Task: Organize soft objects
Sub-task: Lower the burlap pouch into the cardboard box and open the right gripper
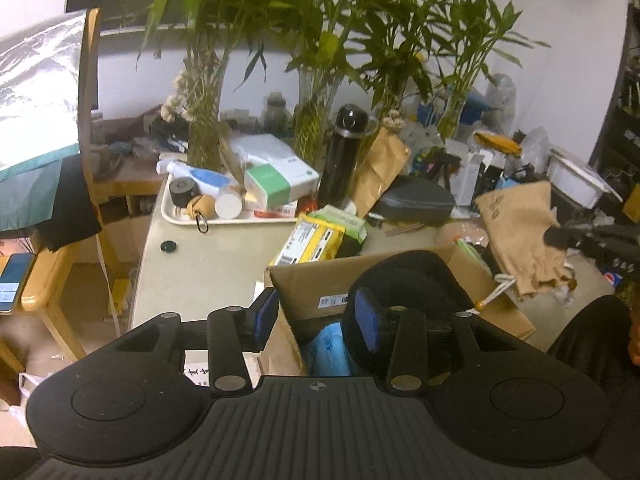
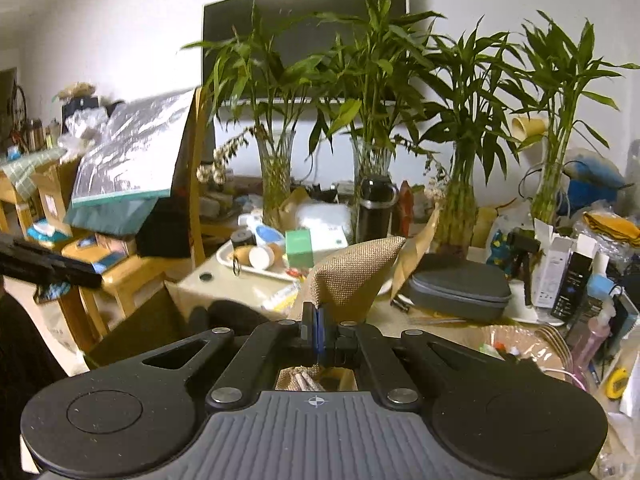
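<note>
Left gripper [image 1: 318,320] jaws apart, empty, straddling the cardboard box [image 1: 320,286] wall; black padded cushion [image 1: 416,280] already inside, just past the right finger. Right gripper [image 2: 318,330] jaws pinched together on the burlap drawstring pouch [image 2: 354,276], held aloft just ahead, right of the box. Judged mid-transfer: pouch next. Calls for carrying over the opening, then parting the jaws. Farther off, tray [image 1: 224,220] and black flask [image 1: 344,152].

**Bare strip left of the box, clutter elsewhere**

A clear patch of tabletop [image 1: 208,264] lies between the white tray [image 1: 224,218] and the open cardboard box [image 1: 316,284]. A black cushion [image 1: 412,280] fills much of the box. Behind, vases of bamboo [image 1: 312,128], a black flask [image 1: 344,156] and a grey case [image 1: 416,200] crowd the table.
</note>
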Action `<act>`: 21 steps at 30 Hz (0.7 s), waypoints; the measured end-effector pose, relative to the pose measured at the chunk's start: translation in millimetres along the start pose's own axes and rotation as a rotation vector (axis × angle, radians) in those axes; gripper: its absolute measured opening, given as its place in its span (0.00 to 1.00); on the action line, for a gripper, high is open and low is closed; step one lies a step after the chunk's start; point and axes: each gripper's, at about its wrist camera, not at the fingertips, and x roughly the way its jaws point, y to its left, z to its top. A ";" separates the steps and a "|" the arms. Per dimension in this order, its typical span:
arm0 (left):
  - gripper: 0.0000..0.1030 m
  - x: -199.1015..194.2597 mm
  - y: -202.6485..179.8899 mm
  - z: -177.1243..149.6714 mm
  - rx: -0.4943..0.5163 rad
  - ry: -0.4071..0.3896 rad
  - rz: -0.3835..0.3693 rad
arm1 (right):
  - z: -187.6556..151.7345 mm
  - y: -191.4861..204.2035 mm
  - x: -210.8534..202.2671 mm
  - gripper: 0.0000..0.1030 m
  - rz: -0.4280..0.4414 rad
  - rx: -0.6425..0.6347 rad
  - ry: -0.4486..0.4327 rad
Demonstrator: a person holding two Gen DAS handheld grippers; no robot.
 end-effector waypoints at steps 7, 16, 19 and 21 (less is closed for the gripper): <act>0.42 -9.9 -1.2 -4.5 0.031 -0.020 -0.011 | -7.9 3.2 6.4 0.03 -0.034 -0.060 0.050; 0.42 -13.7 2.4 -9.9 0.039 -0.026 0.000 | 0.5 0.9 -11.9 0.03 -0.099 -0.085 -0.004; 0.42 -14.2 3.7 -10.8 0.043 -0.029 0.017 | 4.5 3.8 -15.7 0.03 -0.105 -0.116 -0.004; 0.42 -13.9 3.4 -11.0 0.049 -0.031 0.028 | 4.3 5.9 -13.2 0.03 -0.104 -0.138 0.020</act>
